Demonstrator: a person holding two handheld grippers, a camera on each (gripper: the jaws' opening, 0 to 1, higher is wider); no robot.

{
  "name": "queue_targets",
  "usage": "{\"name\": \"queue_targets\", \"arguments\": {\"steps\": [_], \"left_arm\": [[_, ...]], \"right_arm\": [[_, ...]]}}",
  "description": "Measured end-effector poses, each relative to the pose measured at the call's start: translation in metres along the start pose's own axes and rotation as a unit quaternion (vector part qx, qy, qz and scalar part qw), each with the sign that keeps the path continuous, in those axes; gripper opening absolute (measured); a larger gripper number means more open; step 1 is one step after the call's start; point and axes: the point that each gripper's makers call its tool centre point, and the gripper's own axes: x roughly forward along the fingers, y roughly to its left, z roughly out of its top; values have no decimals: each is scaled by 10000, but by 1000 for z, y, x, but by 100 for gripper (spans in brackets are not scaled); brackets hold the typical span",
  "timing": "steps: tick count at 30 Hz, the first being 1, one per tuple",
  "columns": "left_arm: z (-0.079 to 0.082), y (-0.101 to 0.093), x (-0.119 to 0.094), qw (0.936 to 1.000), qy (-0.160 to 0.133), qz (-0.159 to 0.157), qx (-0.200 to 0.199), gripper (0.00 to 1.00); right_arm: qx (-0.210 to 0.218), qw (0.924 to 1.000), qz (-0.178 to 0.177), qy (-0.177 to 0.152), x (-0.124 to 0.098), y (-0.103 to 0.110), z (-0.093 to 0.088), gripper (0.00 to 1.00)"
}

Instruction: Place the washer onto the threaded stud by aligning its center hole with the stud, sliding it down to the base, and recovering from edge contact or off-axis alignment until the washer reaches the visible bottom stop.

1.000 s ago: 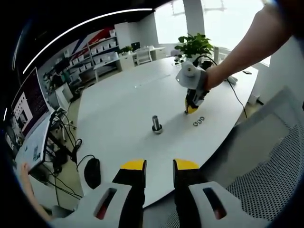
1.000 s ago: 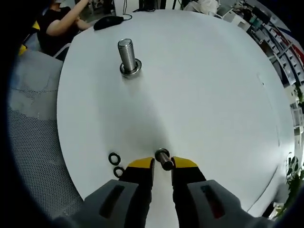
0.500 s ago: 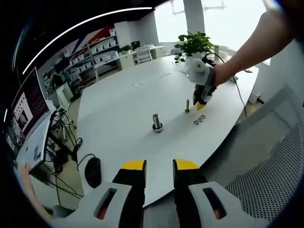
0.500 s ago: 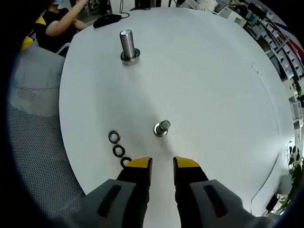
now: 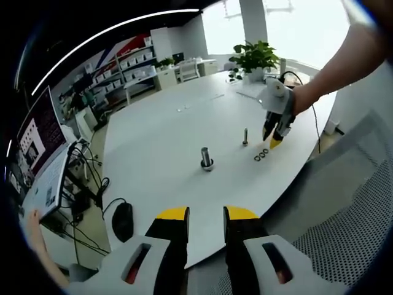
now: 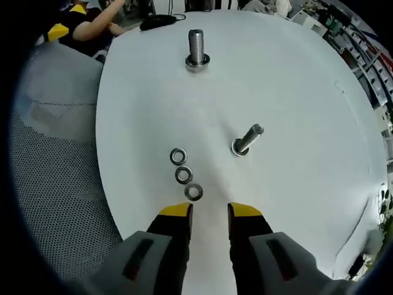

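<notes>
Hovering empty with jaws parted, the right gripper point(image 6: 206, 211) has three washers point(image 6: 183, 174) just ahead. The threaded stud point(image 6: 247, 139) stands ahead-right. The left gripper point(image 5: 206, 213) is parted too.

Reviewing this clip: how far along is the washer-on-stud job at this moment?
Early stage. Done: the small stud stands on the white table, a larger stud farther off. In hand: nothing; the right gripper is open and empty just short of the three washers, and the left gripper is open at the table edge. Left: picking a washer, threading it over a stud, seating it.

Both claws, left point(image 5: 206, 212) and right point(image 6: 210, 210), gape empty.
</notes>
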Motion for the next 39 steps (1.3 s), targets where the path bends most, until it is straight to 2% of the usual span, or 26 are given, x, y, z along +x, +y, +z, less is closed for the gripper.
{"name": "queue_targets", "arguments": {"steps": [6,10,16,18,25,26,30,33,38,39], "left_arm": [[1,2,-1,10000,-23,45,-7,20],[2,2,-1,10000,-42,61,-5,20],[3,2,-1,10000,-58,75,-1,20],[2,3,-1,10000,-48,78,4,20],[3,2,-2,10000,-51,75,-8,20],[2,2,-2,10000,-46,75,-9,20],[1,3,-1,10000,-38,75,-16,20],[0,3,0,10000,-27,70,-17,20],[1,3,0,10000,-7,74,-17,20],[1,2,0,10000,-6,73,-18,20]], "right_arm": [[-169,9998,104,31,5,6,6,28],[-366,9988,305,109,10,12,7,27],[-349,9990,254,61,15,5,9,26],[-367,9990,250,54,10,8,10,25],[-552,9982,240,8,5,13,16,17],[-587,9980,245,19,3,14,17,16],[-579,9975,393,121,18,0,14,15],[-622,9969,432,190,10,6,16,15],[-634,9964,441,347,8,7,17,15],[-671,9961,432,374,14,3,15,15]]}}
